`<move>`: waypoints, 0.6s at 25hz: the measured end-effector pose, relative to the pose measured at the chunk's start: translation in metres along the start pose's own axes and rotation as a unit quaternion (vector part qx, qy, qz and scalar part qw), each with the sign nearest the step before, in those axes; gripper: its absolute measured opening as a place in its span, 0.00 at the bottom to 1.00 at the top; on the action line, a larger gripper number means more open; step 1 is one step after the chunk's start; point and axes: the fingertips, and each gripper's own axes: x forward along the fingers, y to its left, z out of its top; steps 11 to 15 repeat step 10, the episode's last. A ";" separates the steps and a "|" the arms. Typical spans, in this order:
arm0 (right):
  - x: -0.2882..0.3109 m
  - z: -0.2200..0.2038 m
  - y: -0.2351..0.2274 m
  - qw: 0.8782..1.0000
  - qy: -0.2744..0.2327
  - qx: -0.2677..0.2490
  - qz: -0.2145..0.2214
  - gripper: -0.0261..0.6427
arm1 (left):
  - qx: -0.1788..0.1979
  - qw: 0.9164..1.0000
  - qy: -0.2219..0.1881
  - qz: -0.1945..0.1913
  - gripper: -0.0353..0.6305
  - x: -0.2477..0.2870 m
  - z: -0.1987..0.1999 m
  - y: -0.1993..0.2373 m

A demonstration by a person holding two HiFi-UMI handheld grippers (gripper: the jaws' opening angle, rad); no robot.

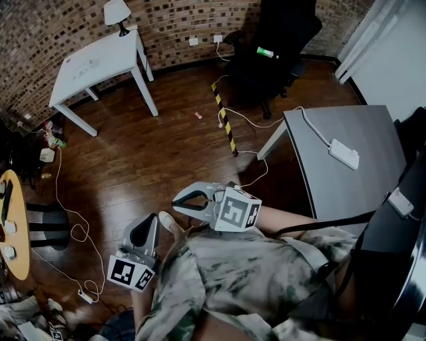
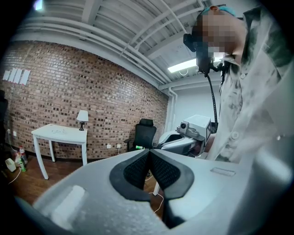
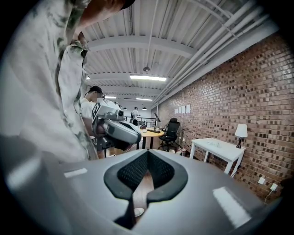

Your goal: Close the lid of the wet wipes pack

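Your left gripper (image 1: 153,218) — jaws together, nothing in them, close to your body. Your right gripper (image 1: 177,204) — likewise, just beside it. Beyond: wooden floor (image 1: 166,146), grey table (image 1: 346,193), white table (image 1: 93,66), brick wall (image 1: 53,26). Wet wipes pack: in no view.

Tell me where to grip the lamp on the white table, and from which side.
Grip the lamp by its thin dark stem, just under the shade. It stands upright at the white table's back corner by the brick wall, and the shade probably flares too wide for jaws, so come in level from the open room side.
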 end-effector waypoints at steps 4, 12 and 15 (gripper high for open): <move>0.001 -0.002 0.002 1.000 0.005 0.002 -0.001 0.04 | -0.004 1.000 0.001 -0.002 0.06 -0.001 -0.003 0.000; 0.009 -0.002 0.003 1.000 0.009 0.004 0.001 0.04 | -0.007 1.000 0.000 -0.003 0.06 -0.005 -0.004 0.007; 0.009 -0.002 0.003 1.000 0.009 0.004 0.001 0.04 | -0.007 1.000 0.000 -0.003 0.06 -0.005 -0.004 0.007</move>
